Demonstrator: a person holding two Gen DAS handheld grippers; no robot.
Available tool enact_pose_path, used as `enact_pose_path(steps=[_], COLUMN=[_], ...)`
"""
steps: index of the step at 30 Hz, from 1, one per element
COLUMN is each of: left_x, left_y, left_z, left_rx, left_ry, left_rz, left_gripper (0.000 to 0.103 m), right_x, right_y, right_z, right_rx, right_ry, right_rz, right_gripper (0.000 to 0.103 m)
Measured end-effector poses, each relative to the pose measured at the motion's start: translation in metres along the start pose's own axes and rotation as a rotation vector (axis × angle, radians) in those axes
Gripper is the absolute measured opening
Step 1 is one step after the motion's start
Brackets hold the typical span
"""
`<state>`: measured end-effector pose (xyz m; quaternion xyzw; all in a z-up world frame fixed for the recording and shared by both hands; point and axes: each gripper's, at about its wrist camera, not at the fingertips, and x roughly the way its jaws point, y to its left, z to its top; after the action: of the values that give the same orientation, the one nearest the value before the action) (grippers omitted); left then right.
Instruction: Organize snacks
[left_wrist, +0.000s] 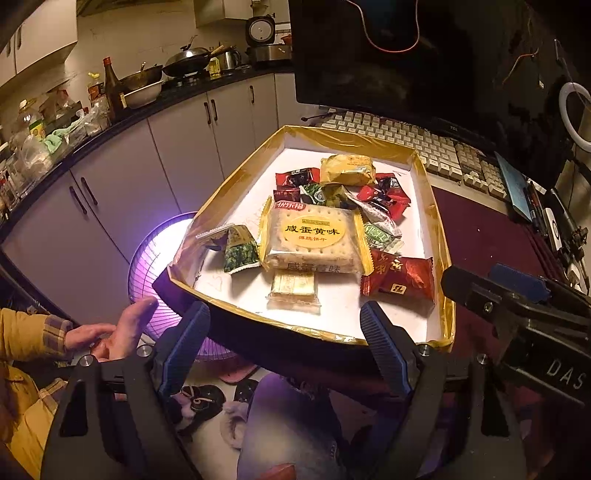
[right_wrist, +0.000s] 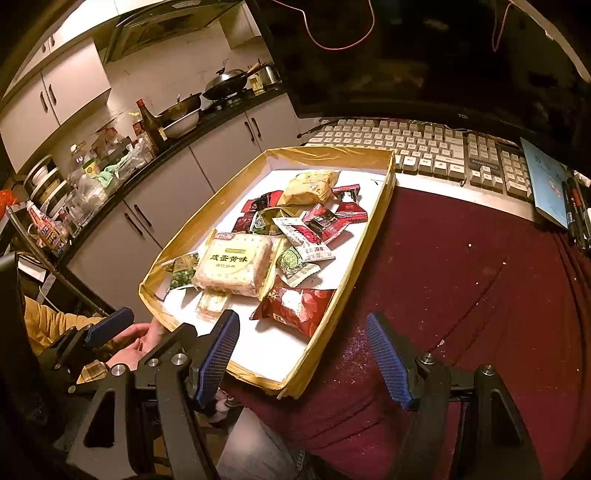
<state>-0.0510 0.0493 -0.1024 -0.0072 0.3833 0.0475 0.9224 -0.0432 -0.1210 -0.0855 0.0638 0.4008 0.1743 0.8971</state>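
Observation:
A shallow white tray with a gold rim (left_wrist: 310, 134) (right_wrist: 373, 229) sits on the dark red tablecloth and holds a pile of snacks. A large cracker pack with a yellow label (left_wrist: 312, 238) (right_wrist: 234, 266) lies in the middle. A dark red packet (left_wrist: 400, 277) (right_wrist: 295, 304) lies near the front. A yellow bun pack (left_wrist: 347, 169) (right_wrist: 308, 187) lies at the back, with small red, green and white candies around it. My left gripper (left_wrist: 284, 325) is open and empty at the tray's near edge. My right gripper (right_wrist: 303, 341) is open and empty over the tray's near right corner.
A keyboard (right_wrist: 417, 149) and a dark monitor (right_wrist: 406, 55) stand behind the tray. Pens and a blue booklet (right_wrist: 546, 188) lie at the right. A bare hand (left_wrist: 122, 332) rests at the left. A kitchen counter with pans and bottles (left_wrist: 122, 88) runs along the left.

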Motion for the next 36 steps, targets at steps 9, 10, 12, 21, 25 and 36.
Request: enact_pose_path(steps=[9, 10, 12, 21, 25, 36], left_x=[0.0036, 0.004, 0.0044, 0.0035, 0.0039, 0.0055], left_y=[0.0004, 0.0006, 0.0013, 0.0023, 0.0014, -0.0002], left_z=[-0.0006, -0.0005, -0.0003, -0.0009, -0.0006, -0.0013], left_rx=[0.009, 0.01, 0.012, 0.008, 0.012, 0.017], left_ry=[0.007, 0.008, 0.011, 0.01, 0.014, 0.014], left_rz=[0.013, 0.013, 0.013, 0.022, 0.018, 0.035], left_gripper=[0.084, 0.084, 0.084, 0.084, 0.084, 0.084], right_x=[0.0025, 0.0026, 0.0029, 0.0031, 0.0026, 0.003], right_y=[0.0036, 0.003, 0.0019, 0.0034, 0.0014, 0.0024], right_z=[-0.0008, -0.0005, -0.0006, -0.0011, -0.0008, -0.0023], right_rx=[-0.011, -0.01, -0.006, -0.014, -0.007, -0.01], right_ry=[0.006, 0.006, 0.005, 0.006, 0.003, 0.005], right_rz=[0.002, 0.0, -0.002, 0.001, -0.002, 0.004], right_gripper=[0.073, 0.073, 0.073, 0.073, 0.073, 0.073])
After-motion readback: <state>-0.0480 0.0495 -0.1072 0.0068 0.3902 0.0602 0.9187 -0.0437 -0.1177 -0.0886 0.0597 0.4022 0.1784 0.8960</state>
